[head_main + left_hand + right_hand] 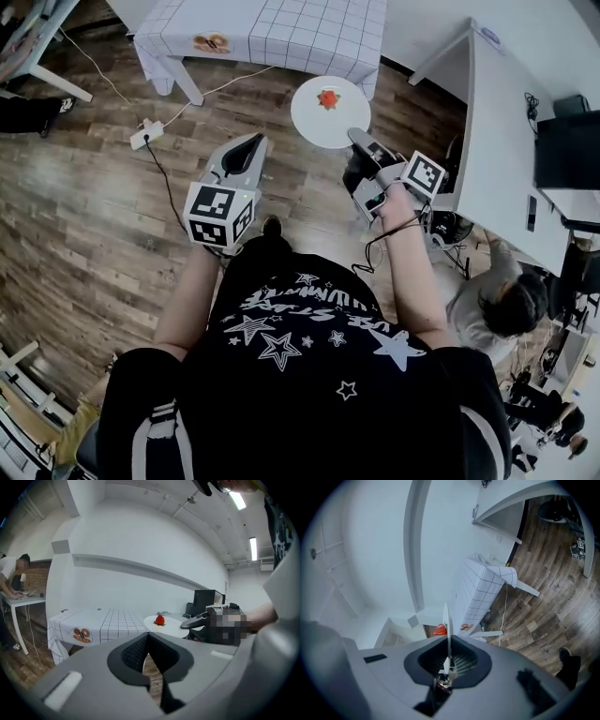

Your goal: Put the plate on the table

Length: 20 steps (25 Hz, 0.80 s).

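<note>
Head view: table (281, 33) with checked cloth is cut off at the top edge; the round white plate (319, 120), a strawberry (328, 98) on it, hangs over the wooden floor (94, 216) just short of that table, its rim pinched by the right gripper (359, 139). Left gripper view: left gripper (149, 638) has its jaws together, empty. Right gripper view: plate shows edge-on, a thin sliver clamped between the jaws, half hiding the strawberry
</note>
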Available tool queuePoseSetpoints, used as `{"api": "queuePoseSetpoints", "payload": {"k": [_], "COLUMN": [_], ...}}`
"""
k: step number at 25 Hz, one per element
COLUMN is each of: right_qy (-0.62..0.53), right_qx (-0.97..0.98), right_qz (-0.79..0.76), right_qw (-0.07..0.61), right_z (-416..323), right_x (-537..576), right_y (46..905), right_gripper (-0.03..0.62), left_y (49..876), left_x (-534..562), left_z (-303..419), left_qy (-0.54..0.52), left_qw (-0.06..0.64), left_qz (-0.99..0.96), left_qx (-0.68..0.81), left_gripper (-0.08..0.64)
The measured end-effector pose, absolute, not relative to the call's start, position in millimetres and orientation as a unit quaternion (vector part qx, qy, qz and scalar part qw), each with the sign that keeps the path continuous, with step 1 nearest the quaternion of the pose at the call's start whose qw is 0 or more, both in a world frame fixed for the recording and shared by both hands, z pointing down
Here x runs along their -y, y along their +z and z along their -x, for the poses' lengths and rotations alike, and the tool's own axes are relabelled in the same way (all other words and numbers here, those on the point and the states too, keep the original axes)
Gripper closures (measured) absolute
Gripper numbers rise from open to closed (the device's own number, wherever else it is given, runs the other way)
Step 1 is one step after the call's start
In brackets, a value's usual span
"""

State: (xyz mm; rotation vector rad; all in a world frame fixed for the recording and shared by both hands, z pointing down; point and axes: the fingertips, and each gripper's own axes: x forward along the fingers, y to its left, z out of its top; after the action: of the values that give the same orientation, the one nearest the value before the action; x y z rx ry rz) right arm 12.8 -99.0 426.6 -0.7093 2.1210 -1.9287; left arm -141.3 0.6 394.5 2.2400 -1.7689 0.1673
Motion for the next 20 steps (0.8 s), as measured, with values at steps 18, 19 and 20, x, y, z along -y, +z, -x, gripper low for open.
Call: {"api": "queuePoseSetpoints", "payload": {"k": [18, 19, 20], "right_qy": [-0.657, -0.656, -0.654], "right_qx": [-0.697, -0.699, -0.703], "right_qz": [0.260, 0.257, 0.252], "right_qw": [0.120, 0.120, 0.121], "right_z": [10.9, 11.1, 11.8], "right_x": [218.3, 226.6, 229.8], "right_y": [423.0, 421.4, 419.6], "right_gripper": [0.569, 0.569, 0.569], "left_y": [373.4, 371.7, 370.7], "left_x": [145.9, 151.1, 151.7], "left_z": [173.8, 172.9, 172.3], "left_qy": [0.054, 0.055, 0.055], "left_qw": [0.134, 0.132, 0.129], "left_qz": [-0.789, -0.788, -0.786], "left_qx": [0.597, 0.599, 0.602], "left_gripper": [0.551, 0.551, 0.551]}}
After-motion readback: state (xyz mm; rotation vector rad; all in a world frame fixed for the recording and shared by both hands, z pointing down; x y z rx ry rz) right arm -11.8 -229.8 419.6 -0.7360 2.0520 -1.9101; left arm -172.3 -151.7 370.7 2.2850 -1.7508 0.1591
